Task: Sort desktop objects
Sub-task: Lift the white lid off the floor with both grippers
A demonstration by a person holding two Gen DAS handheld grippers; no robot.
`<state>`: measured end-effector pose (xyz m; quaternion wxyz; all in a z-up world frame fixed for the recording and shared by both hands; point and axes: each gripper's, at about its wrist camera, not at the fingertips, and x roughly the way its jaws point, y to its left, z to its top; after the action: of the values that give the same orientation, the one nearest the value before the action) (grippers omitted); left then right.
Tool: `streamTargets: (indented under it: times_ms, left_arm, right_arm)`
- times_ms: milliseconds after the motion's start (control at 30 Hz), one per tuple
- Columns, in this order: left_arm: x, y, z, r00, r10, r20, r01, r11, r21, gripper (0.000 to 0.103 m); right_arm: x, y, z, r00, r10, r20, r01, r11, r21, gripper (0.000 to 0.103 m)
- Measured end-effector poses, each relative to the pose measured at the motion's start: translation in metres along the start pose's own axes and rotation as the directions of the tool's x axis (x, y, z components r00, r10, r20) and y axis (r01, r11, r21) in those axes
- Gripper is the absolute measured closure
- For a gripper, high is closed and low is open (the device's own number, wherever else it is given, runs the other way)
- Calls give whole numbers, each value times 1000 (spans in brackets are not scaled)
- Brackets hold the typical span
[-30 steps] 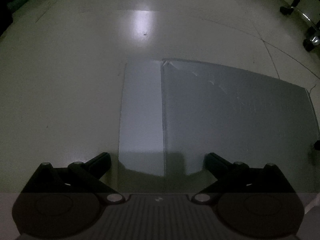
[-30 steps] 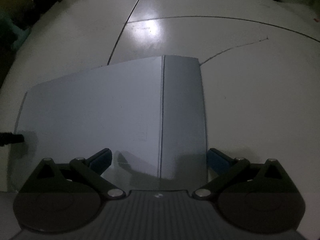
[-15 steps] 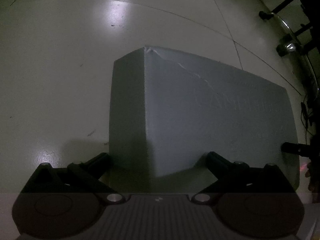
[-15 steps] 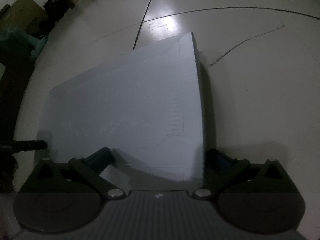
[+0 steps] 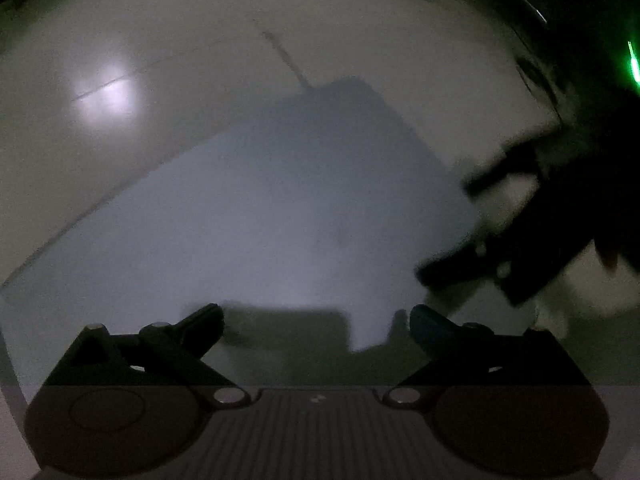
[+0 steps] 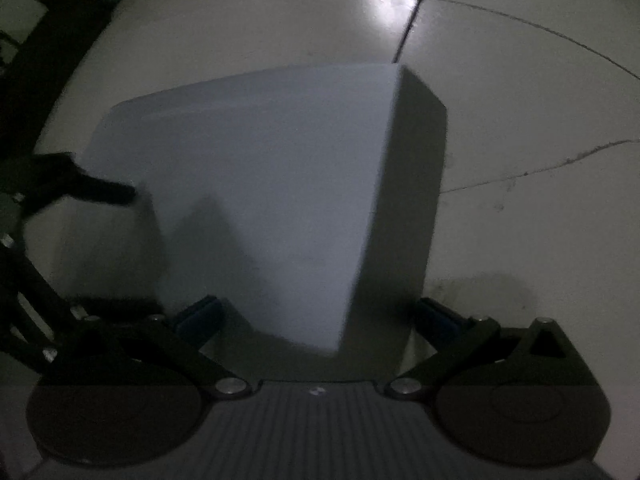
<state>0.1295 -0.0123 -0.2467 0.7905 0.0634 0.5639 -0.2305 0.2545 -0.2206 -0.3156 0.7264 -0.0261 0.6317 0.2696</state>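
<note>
A large pale grey-blue box [image 5: 280, 216] fills the middle of both views; in the right wrist view the box [image 6: 272, 184] shows a broad face and a narrower side face. My left gripper [image 5: 316, 320] is open, its jaws wide apart, with the box's near corner between them. My right gripper [image 6: 316, 312] is open, its fingers either side of the box's near corner. The left wrist view is blurred. The right gripper [image 5: 500, 232] shows there at the box's right end, and the left gripper [image 6: 100, 192] shows in the right wrist view at the box's left end.
A pale glossy tiled floor [image 6: 520, 100] with dark seams and a light reflection lies under the box. Dark furniture legs [image 6: 48, 40] stand at the far left of the right wrist view. A dark shape with a green light [image 5: 632, 64] is at the upper right of the left wrist view.
The box has tilted and turned in both views. The left view has swung fast and blurred, and the right gripper has come into it at the box's right end.
</note>
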Motion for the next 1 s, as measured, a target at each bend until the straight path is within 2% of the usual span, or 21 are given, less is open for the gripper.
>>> streamTargets:
  times_ms: [100, 167, 233, 300, 400, 500, 600, 733, 833, 933, 1000]
  left_arm:
    - [-25, 34, 0, 991, 117, 66, -107, 984, -143, 0]
    - [-38, 63, -6, 977, 201, 68, -176, 947, -269, 0]
    - [-49, 92, -15, 964, 265, 30, -238, 907, -348, 0]
    - [-54, 103, -32, 954, 301, -10, -285, 894, -346, 0]
    - [-57, 121, -50, 943, 326, -63, -328, 888, -321, 0]
    - [-63, 129, -64, 936, 342, -82, -350, 884, -312, 0]
    - [-66, 135, -73, 934, 347, -88, -356, 870, -341, 0]
    - [-68, 139, -90, 936, 343, -84, -349, 864, -362, 0]
    - [-70, 143, -103, 947, 316, -57, -312, 861, -402, 0]
    - [-51, 140, -83, 954, 296, -43, -283, 847, -450, 0]
    - [-58, 142, -87, 943, 331, -35, -311, 838, -450, 0]
  right_arm:
    - [1, 3, 1, 1000, -27, 7, 27, 1000, 5, 0]
    - [2, 5, 0, 999, -36, 14, 36, 999, 13, 0]
    - [4, 7, 1, 999, -40, 18, 39, 999, 32, 0]
    - [6, 9, 2, 999, -43, 21, 42, 998, 52, 0]
    - [5, 10, 5, 998, -42, 41, 38, 996, 82, 0]
    - [2, 11, 14, 995, -58, 82, 50, 994, 93, 0]
    - [1, 17, 7, 991, -92, 94, 86, 994, 73, 0]
    - [17, 28, 7, 984, -134, 115, 124, 988, 93, 0]
    - [26, 31, 6, 978, -165, 128, 155, 984, 86, 0]
    - [28, 28, 8, 978, -149, 147, 134, 985, 110, 0]
    - [30, 28, 10, 978, -141, 155, 123, 985, 119, 0]
